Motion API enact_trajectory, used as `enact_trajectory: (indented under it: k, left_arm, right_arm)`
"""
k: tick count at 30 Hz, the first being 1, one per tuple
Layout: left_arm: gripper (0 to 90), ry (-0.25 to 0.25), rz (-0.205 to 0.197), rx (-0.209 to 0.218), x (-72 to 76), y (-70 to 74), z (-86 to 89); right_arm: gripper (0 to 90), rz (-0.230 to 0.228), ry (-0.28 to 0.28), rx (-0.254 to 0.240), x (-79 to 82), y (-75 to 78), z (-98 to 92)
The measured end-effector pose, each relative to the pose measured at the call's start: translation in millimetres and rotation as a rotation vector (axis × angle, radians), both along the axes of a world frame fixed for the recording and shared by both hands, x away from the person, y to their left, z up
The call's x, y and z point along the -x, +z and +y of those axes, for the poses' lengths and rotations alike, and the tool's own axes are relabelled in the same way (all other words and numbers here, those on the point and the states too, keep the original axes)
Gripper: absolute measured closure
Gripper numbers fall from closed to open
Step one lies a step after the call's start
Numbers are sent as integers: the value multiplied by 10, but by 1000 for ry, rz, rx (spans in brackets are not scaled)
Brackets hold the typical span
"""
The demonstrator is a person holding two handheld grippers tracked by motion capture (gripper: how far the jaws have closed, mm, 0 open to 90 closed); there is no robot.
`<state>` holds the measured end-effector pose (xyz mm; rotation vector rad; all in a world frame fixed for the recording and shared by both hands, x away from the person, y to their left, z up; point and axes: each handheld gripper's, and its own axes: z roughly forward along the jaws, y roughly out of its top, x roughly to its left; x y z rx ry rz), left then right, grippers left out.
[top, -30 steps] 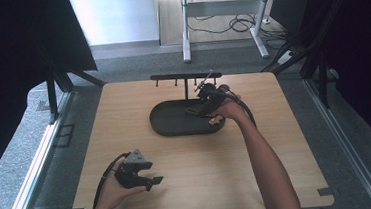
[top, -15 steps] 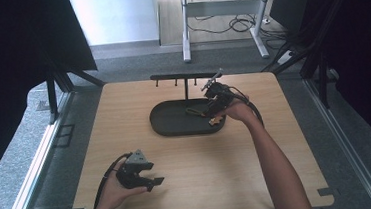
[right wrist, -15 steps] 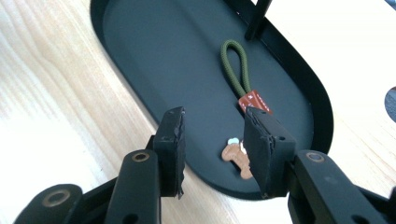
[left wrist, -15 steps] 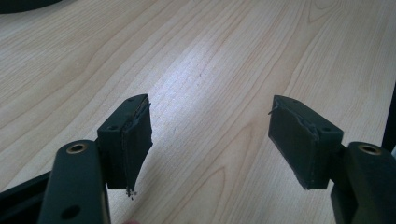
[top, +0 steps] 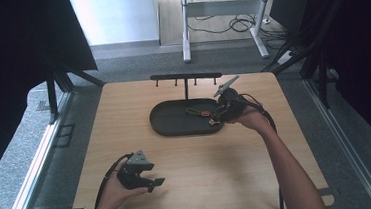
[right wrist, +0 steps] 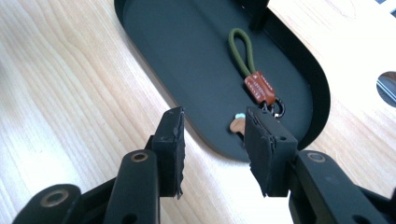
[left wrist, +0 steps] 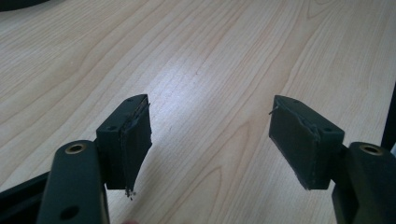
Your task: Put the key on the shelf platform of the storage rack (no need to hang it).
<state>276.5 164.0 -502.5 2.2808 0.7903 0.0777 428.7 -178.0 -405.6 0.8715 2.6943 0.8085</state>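
Where the black oval tray (top: 175, 128) sits at the middle of the far half of the wooden table (top: 204, 173), a key fob (right wrist: 252, 70) lies inside its right end: an olive cord loop joined to a brown leather tab, with a small metal ring at the tab's near end. Your right gripper (right wrist: 212, 140) hangs over the tray's right rim with its jaws partly apart and nothing between them; in the right gripper view one jaw stands over bare wood and the other over the tray floor, just short of the ring and partly covering a small pale object (right wrist: 236, 123) you cannot identify. Your right arm (top: 288, 166) reaches forward from the bottom edge, the hand wrapped around that gripper and tilted left toward the tray. Your left gripper (top: 138, 171) rests low at the near left of the table in your left hand (top: 112, 193), its jaws wide apart over bare wood, gripping nothing. Behind the tray stands a black rack (top: 186, 79) with a row of small hooks. Beyond the table lie grey carpet, a white desk frame (top: 222, 21) and loose cables, with dark curtains to either side. Compared with a second ago, your right gripper has drawn slightly back toward the tray's right end; your left has not moved.
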Motion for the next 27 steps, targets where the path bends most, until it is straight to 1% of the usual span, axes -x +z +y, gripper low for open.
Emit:
enact_trajectory:
  k: [4, 5, 7, 8, 9, 10, 11, 12, 13, 16, 18, 20, 21, 22, 23, 25, 27]
  left_arm:
    - [302, -4, 6, -7, -3, -16, -15]
    - [301, -8, 10, -12, -2, -24, -23]
    - [301, -7, 11, -13, 0, -25, -26]
    - [301, -7, 12, -14, -1, -27, -29]
    - [301, -7, 12, -14, -1, -27, -29]
    - [301, -5, 12, -15, 0, -27, -30]
    - [301, -5, 12, -16, 0, -26, -30]
    - [301, -4, 12, -15, 0, -26, -30]
    - [301, -9, 9, -20, -1, -23, -29]
    - [301, -4, 7, -14, 4, -23, -35]
    - [301, -7, 6, -18, 4, -21, -36]
    - [301, -6, 7, -21, 3, -25, -41]
    - [301, -2, 12, -20, 6, -28, -47]
    - [301, -2, 12, -20, 6, -28, -47]
    - [301, -2, 14, -24, 7, -33, -57]
    - [301, -10, 14, -31, 4, -34, -63]
    - [301, -6, 14, -27, 7, -37, -72]
  right_arm:
    - [581, -4, 6, -14, 87, -50, -68]
    - [579, -5, 2, -21, 174, -100, -125]
    - [577, -5, 4, -26, 202, -119, -150]
    - [574, -8, 5, -38, 290, -177, -224]
    - [574, -8, 5, -38, 290, -177, -224]
    - [570, -14, 1, -52, 366, -226, -300]
    - [570, -14, 1, -52, 366, -226, -300]
    - [567, -19, -12, -68, 441, -269, -381]
    - [564, -24, -17, -76, 469, -287, -411]
    - [560, -27, -32, -90, 550, -336, -483]
    - [550, -36, -46, -105, 672, -436, -578]
    - [545, -29, -56, -115, 745, -510, -629]
    - [544, -31, -55, -119, 771, -546, -656]
    - [544, -31, -55, -119, 771, -546, -656]
    - [542, -22, -65, -126, 809, -607, -708]
    - [540, -15, -74, -126, 820, -635, -738]
    - [532, -15, -80, -125, 820, -638, -765]
